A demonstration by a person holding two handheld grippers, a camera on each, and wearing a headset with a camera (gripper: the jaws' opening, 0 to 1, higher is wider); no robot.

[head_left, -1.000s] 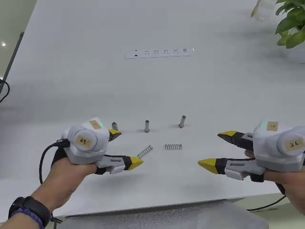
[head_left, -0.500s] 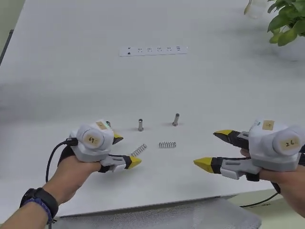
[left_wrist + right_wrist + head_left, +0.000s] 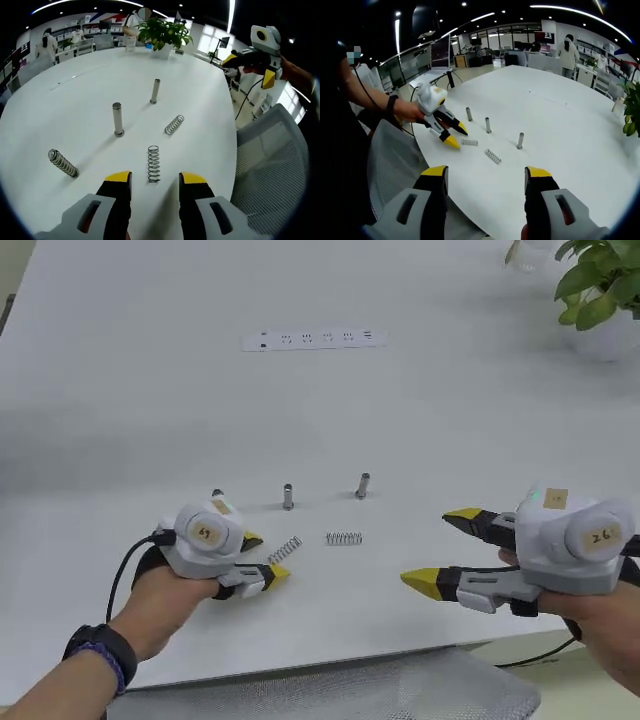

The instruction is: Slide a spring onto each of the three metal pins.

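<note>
While both tools hover low over the near edge of the desk (image 3: 120,390), neither holds anything. The left tool (image 3: 265,556) has its jaws parted by a modest gap. In the left gripper view the left spring (image 3: 153,163) lies flat straight ahead of that tool (image 3: 155,177), and its near end reaches in between the yellow tips, touching neither. In the head view that spring (image 3: 286,548) sits just beside the left tool. The right spring (image 3: 343,538) lies flat a little further right, apart from it and in front of the gap between the middle pin (image 3: 288,496) and the right pin (image 3: 362,485). Both those pins stand upright and bare. The left pin (image 3: 218,495) peeks out behind the left tool; in the left gripper view it (image 3: 63,163) has a coil wound around its shaft. The same view shows the middle pin (image 3: 117,119), the right pin (image 3: 155,91) and the right spring (image 3: 174,124).

The right tool (image 3: 437,547) is held well off to the right with its jaws spread wide and empty. Its own view, from between its jaws (image 3: 486,172), shows the row of three pins with both loose springs (image 3: 469,142) (image 3: 493,156) on the desk in front of them. A power strip (image 3: 314,338) lies far back on the desk, and a plant (image 3: 590,290) stands at the far right corner.
</note>
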